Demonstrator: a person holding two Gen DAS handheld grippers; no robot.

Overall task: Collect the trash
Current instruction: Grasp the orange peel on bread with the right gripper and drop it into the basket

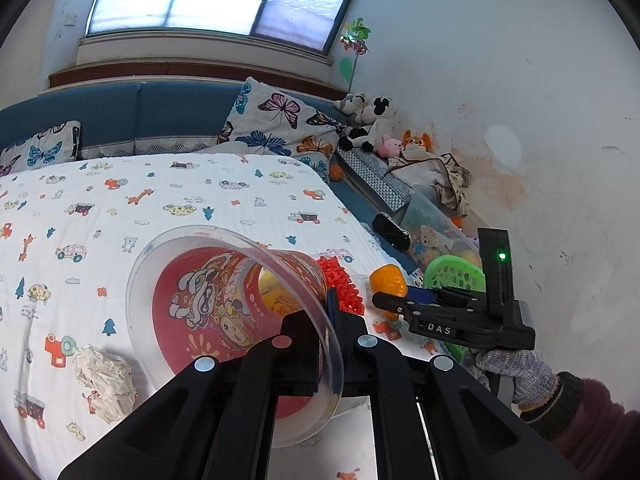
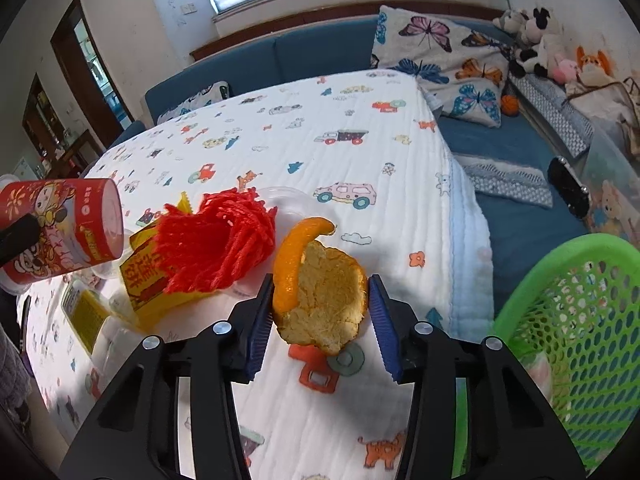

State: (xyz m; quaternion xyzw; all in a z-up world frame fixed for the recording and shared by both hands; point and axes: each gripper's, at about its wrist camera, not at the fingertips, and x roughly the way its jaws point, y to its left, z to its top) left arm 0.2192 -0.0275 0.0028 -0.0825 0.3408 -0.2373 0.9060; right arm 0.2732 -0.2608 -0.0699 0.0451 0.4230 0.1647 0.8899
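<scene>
The right tongs (image 2: 320, 316) had an orange peel (image 2: 320, 292) between their two blue pads. The pads sat right at the sides of the peel, one on each side, and the peel looked squeezed between them, above the white cloth with little cars and animals (image 2: 360, 152). The left tongs (image 1: 324, 344) were shut tight on the rim of a clear tub with a red cartoon label (image 1: 224, 308). The tub was tipped on its side, with its open mouth toward the camera. Something yellow showed inside the tub. A crumpled white paper ball (image 1: 106, 382) lay on the cloth just left of the tub. A red net (image 2: 216, 248) lay on a yellow packet (image 2: 144, 280) between the tub and the peel. A green basket (image 2: 576, 336) sat at the right edge of the table, near the right tongs.
</scene>
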